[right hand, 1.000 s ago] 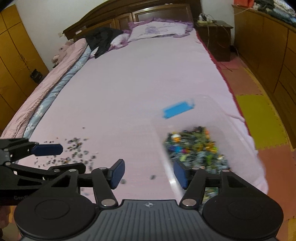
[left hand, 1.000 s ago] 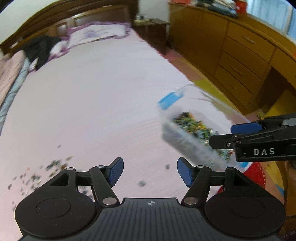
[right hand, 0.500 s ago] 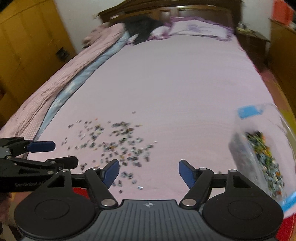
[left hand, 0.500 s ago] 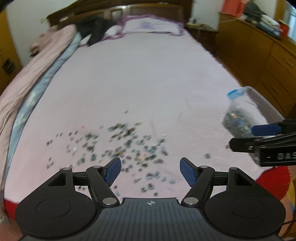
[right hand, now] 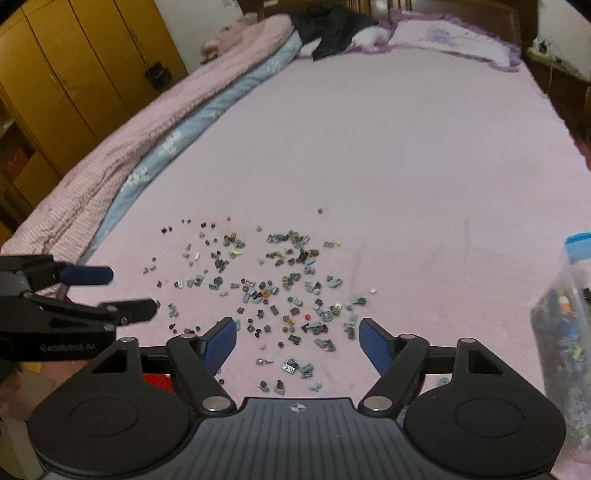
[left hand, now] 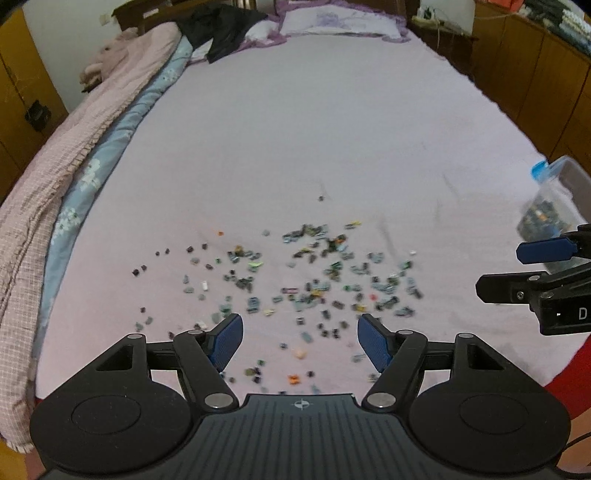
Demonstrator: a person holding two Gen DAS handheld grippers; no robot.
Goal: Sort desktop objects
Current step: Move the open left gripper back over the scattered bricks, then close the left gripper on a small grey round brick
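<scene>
Several small toy-brick pieces lie scattered on the pale pink bed sheet, also visible in the right wrist view as the same scatter of pieces. A clear plastic box with a blue clip, holding many more pieces, stands at the bed's right edge, and the box fills the right rim of the right wrist view. My left gripper hovers open above the near pieces, holding nothing. My right gripper is also above them; its jaws are closing with nothing gripped. Each gripper appears in the other's view: right gripper, left gripper.
A folded pink and blue quilt runs along the bed's left side. A pillow and a dark garment lie at the headboard. A wooden wardrobe stands left, a dresser right.
Both views have swung left, away from the box and onto the scattered pieces. The box has slid to the right edge of each view. Both grippers stayed empty.
</scene>
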